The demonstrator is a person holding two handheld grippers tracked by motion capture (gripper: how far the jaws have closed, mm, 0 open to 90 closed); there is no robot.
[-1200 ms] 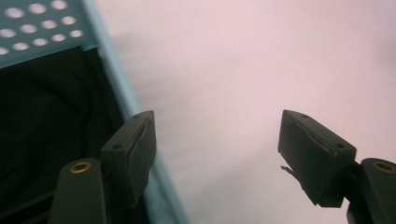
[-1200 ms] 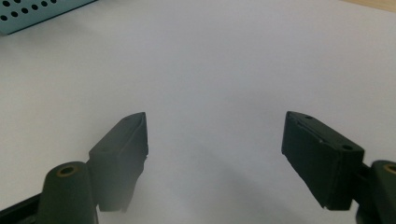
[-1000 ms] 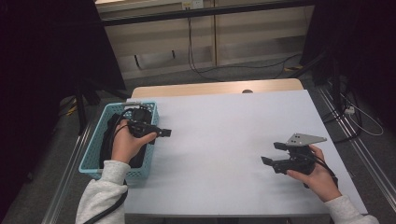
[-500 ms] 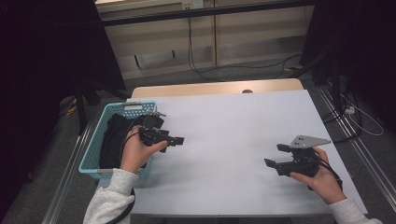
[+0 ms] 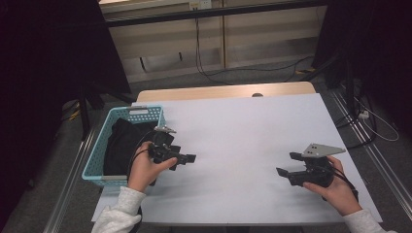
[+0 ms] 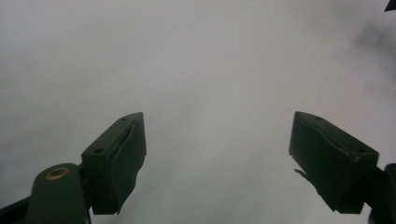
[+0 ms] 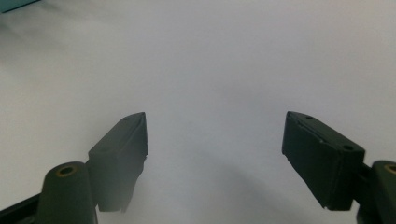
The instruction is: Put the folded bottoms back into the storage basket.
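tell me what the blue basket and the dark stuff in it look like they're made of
The basket looks like moulded plastic, light blue and matt: its walls are an even grid of small openings under a smooth rim. The dark thing inside looks like black cloth, soft and dull, since it slumps in folds with no hard edges; which fabric it is cannot be told.

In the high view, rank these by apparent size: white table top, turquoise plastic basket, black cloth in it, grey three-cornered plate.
1. White table top
2. Turquoise plastic basket
3. Black cloth, inside the basket, partly hidden by the hand
4. Grey three-cornered plate, on the right gripper
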